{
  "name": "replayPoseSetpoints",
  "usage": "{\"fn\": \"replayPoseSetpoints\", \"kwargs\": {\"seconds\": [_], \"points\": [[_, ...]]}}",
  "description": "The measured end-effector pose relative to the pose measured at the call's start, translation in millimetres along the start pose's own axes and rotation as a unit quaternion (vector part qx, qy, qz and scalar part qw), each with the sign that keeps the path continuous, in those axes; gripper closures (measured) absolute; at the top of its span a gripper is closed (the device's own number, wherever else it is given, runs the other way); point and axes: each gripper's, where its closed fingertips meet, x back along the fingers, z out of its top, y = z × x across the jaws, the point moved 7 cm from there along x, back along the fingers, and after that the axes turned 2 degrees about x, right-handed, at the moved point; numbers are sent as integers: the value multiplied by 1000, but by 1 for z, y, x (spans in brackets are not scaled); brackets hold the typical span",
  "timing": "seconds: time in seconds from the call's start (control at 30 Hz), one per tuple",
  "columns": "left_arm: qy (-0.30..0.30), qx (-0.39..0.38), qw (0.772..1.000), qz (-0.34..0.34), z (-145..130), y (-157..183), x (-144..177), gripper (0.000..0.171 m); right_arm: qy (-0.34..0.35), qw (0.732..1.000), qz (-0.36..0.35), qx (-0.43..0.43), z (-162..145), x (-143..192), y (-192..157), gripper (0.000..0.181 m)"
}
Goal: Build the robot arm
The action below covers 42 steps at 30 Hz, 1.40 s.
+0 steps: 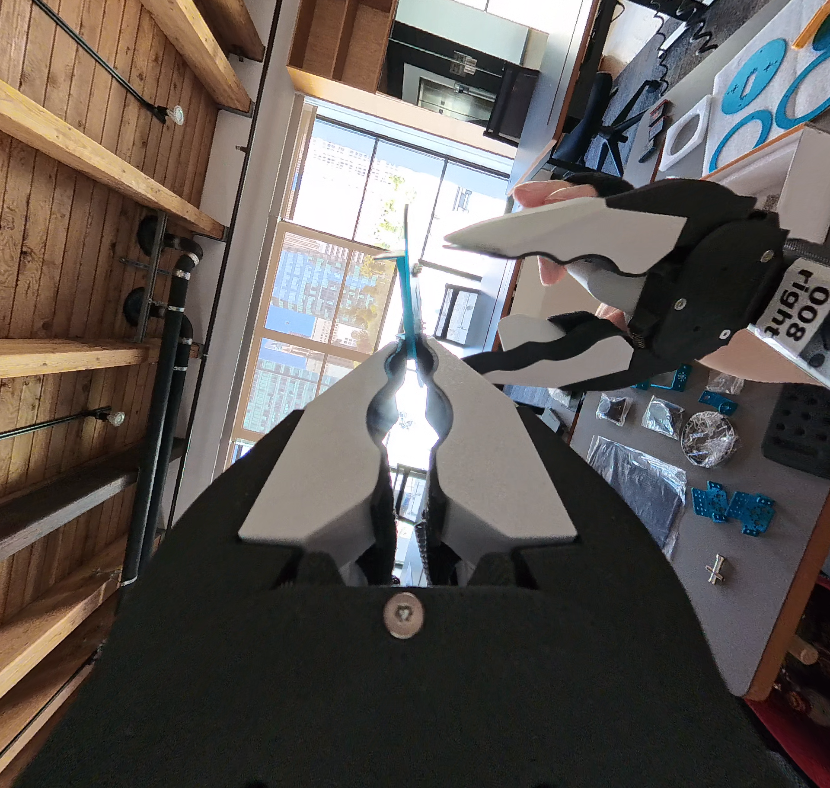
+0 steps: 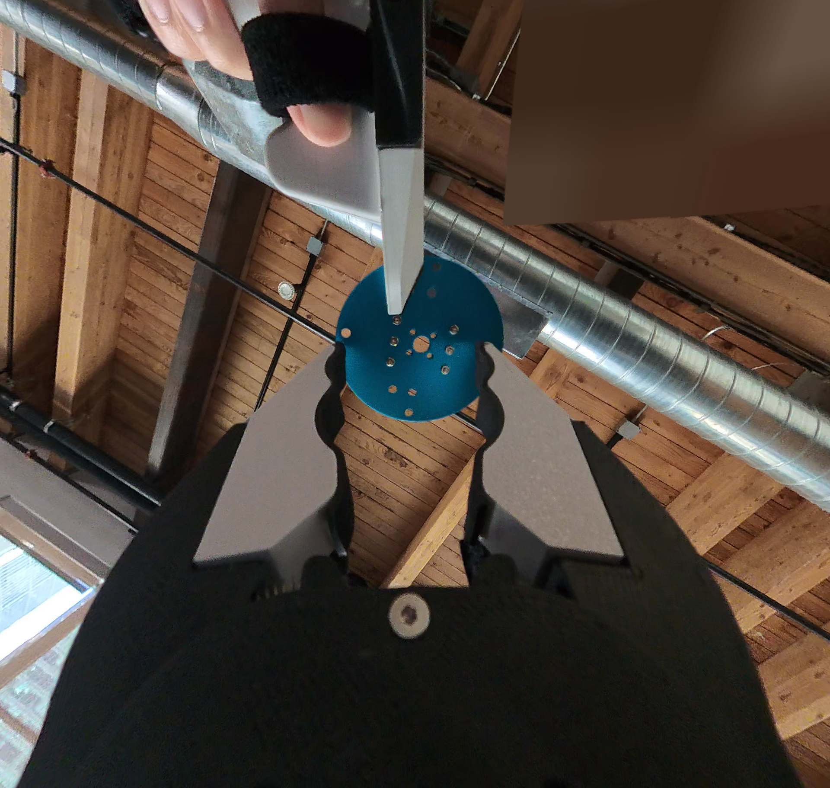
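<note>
The grey table (image 1: pixel 629 631) runs down the right edge of the left wrist view, and on it lie several groups of parts. A white sheet (image 1: pixel 736 79) at its far end carries one solid blue disc (image 1: pixel 752 79) with a slot in it and at least three thin blue rings (image 1: pixel 741 137), some cut off by the frame. Nearer are one black foam block (image 1: pixel 799 425) with round holes, one round wrapped bundle (image 1: pixel 709 438), a few clear bags (image 1: pixel 637 492), two flat perforated blue plates (image 1: pixel 732 512) lying side by side, two small blue brackets (image 1: pixel 716 400) and one small metal cross-shaped fitting (image 1: pixel 717 569).

Two grippers show. The left gripper (image 1: pixel 411 351) has its tips pressed together on the edge of a round blue plate (image 2: pixel 420 353), which it holds up in the air, well above the table; seen edge-on in its own view, the plate is a thin blue line against the window. In the right wrist view the plate faces the camera, drilled with many small holes around a larger central one, several holding silver hardware. The right gripper (image 2: pixel 411 353) is spread wide, its fingers standing either side of the plate's lower half; whether they touch it cannot be told. A white tag (image 1: pixel 804 317) with black lettering sits on the right gripper's body.
</note>
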Motion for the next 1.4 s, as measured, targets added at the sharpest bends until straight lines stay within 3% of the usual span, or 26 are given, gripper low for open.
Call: {"fn": "replayPoseSetpoints", "kwargs": {"seconds": [0.83,1.4], "points": [[2,3,1000,-4,-1,5,-2,168,-54,998,30,12,-6,-4,-6,119],[-4,-2,1000,-4,-5,7,-4,168,-39,999,35,-4,-2,0,-8,129]]}}
